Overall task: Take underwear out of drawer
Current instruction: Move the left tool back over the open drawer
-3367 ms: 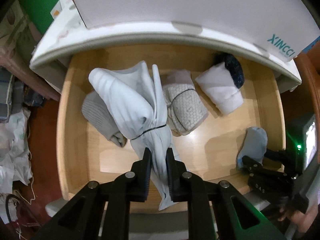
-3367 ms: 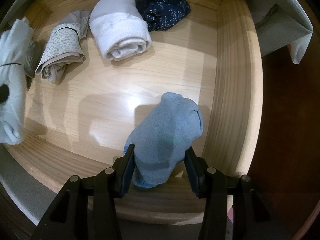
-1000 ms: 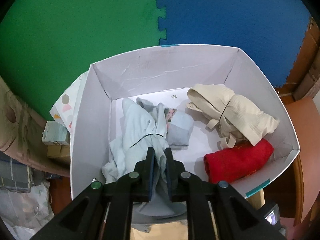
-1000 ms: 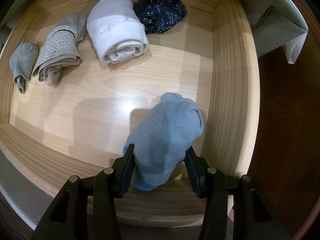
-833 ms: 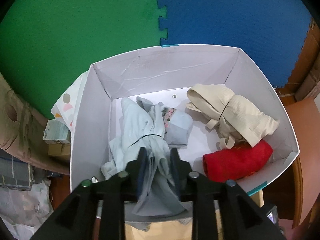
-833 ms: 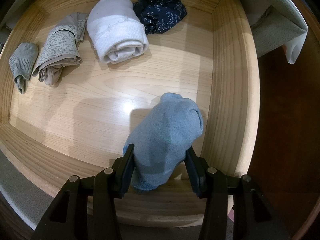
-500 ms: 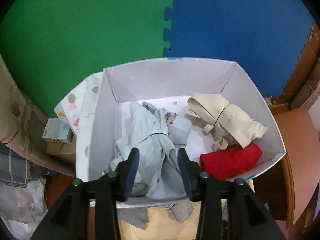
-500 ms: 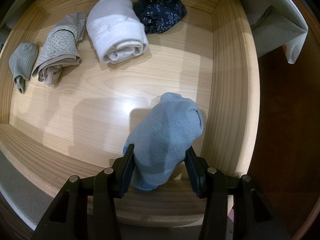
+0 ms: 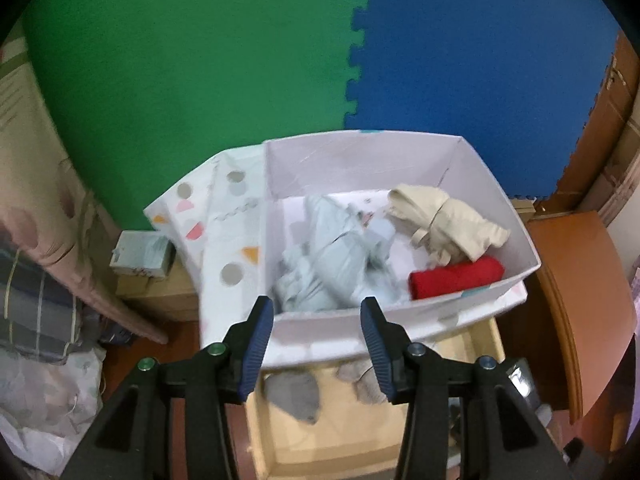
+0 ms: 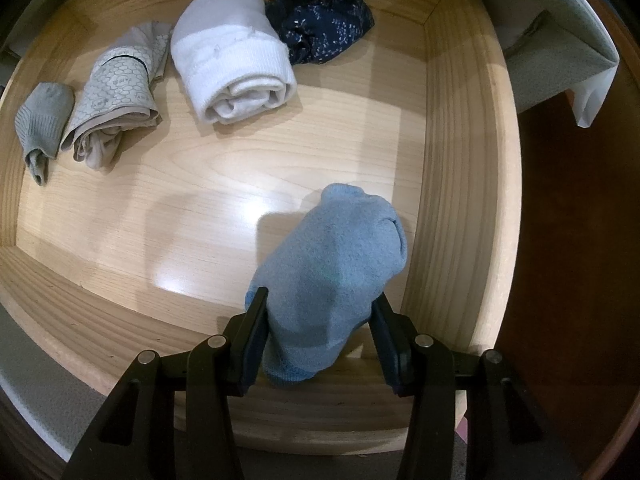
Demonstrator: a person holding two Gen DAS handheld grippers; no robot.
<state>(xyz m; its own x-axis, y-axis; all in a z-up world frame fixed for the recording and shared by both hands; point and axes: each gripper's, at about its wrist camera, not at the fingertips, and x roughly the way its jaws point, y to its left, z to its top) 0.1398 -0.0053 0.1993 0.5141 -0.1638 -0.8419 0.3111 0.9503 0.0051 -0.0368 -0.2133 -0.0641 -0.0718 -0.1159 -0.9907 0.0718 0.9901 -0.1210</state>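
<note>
Left wrist: left tongs (image 9: pixel 317 334) hang released, just opened, above a white box (image 9: pixel 400 322) against green-blue foam mats (image 9: pixel 360 60). Right tongs (image 10: pixel 318 330) clench a blue sock (image 10: pixel 332 280) inside the wooden drawer (image 10: pixel 460 160).

Two black plastic two-finger grippers were seen, the left gripper (image 9: pixel 317 334) and the right gripper (image 10: pixel 318 330). Flat fingers (image 9: pixel 256 340) were faced with ribbed dark-blue pads. Angular black linkage arms were joined by round silver screws (image 10: pixel 216 341).

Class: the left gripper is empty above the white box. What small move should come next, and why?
Probably lift the blue sock, since the right gripper is clamped on it in the wooden drawer. The left gripper is open, its pale bundle lying in the white box.
</note>
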